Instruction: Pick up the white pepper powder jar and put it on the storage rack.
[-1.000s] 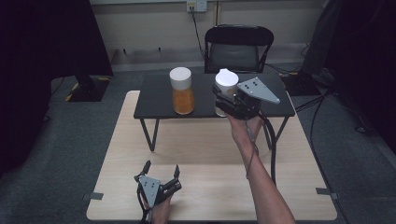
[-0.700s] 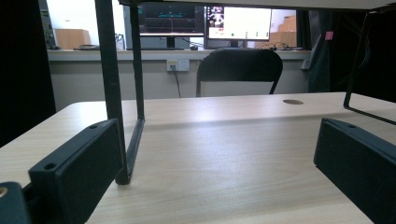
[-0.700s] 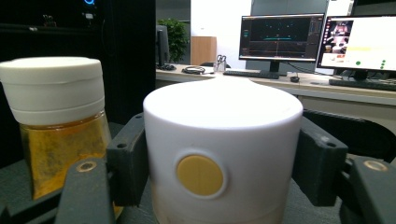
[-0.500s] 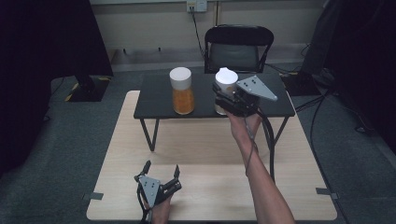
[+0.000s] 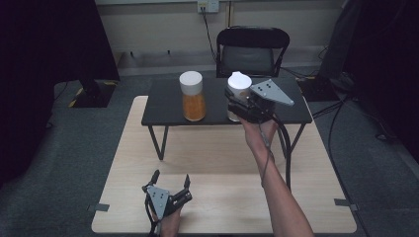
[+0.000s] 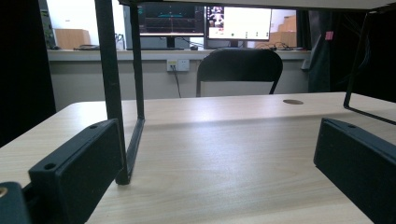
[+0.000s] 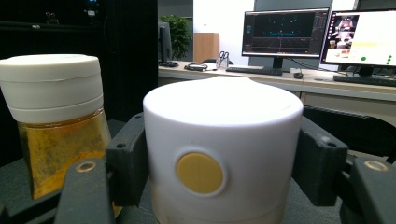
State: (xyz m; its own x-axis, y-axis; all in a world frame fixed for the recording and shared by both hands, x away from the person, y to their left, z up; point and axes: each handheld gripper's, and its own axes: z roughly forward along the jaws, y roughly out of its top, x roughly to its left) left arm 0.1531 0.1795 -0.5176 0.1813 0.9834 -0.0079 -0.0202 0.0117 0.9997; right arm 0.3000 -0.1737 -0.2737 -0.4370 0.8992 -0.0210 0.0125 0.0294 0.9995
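A white-capped jar (image 5: 192,96) of orange powder stands beside a white lid (image 7: 223,154) with a yellow dot.

Each black two-jaw left gripper (image 5: 170,181) and right gripper (image 5: 231,101) carried a grey three-cornered plate dotted with small screw holes. The blocky matte black jaws showed round screw recesses, brass-coloured inserts gleaming near their bases. A black cable trailed from each gripper body. The person's forearms were bare, without sleeves.
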